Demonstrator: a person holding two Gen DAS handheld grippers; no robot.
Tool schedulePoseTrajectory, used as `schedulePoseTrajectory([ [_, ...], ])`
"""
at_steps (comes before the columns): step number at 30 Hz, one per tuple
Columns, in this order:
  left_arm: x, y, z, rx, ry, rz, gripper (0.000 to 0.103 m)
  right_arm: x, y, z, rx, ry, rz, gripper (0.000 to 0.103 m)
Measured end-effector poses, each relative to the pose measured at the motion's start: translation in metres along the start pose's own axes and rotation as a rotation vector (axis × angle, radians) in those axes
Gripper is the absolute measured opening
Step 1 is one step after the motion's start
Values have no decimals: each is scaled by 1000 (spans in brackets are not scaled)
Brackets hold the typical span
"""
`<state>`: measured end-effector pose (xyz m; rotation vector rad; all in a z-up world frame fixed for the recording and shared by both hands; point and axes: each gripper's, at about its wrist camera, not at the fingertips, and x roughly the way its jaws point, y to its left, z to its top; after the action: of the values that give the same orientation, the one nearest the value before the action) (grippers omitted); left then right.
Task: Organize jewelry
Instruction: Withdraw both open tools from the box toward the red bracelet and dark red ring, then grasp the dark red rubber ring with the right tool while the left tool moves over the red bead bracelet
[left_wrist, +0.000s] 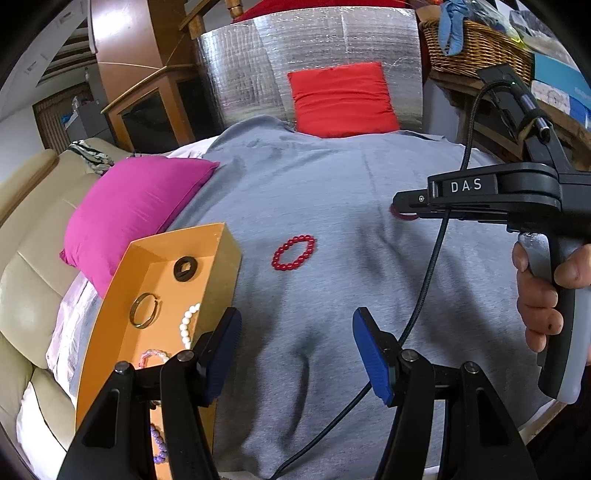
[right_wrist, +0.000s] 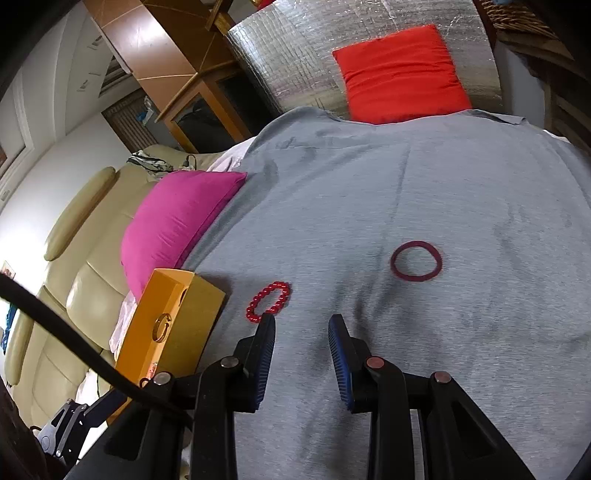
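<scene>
A red bead bracelet (left_wrist: 294, 253) lies on the grey cloth (left_wrist: 332, 184); it also shows in the right wrist view (right_wrist: 269, 302), just ahead of my right gripper's left finger. A dark red bangle (right_wrist: 416, 261) lies farther right, mostly hidden under my right gripper in the left wrist view (left_wrist: 400, 215). An orange box (left_wrist: 110, 314) at left holds a gold bangle (left_wrist: 144, 310), a black ring (left_wrist: 185, 268), white beads (left_wrist: 187, 325), a pink bracelet and a purple bracelet. My left gripper (left_wrist: 297, 325) is open and empty. My right gripper (right_wrist: 302, 325) is open and empty.
A magenta pillow (left_wrist: 129, 214) lies behind the box (right_wrist: 142, 325) on a beige sofa (left_wrist: 26, 258). A red pillow (left_wrist: 343, 98) leans on a silver foil panel (left_wrist: 240, 66) at the back. A wicker basket (left_wrist: 476, 48) stands at back right.
</scene>
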<state>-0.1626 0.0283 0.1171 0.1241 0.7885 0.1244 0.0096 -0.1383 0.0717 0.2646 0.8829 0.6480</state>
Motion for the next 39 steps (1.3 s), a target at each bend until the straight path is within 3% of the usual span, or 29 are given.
schedulePoseTrajectory([
  [17,18,-26,5,37,23,-38,64,-6,-36,-1,48,15,-48,32],
  [39,85,-32,-12,31,106,-40,64,25,-78,1,115,81,-109,32],
])
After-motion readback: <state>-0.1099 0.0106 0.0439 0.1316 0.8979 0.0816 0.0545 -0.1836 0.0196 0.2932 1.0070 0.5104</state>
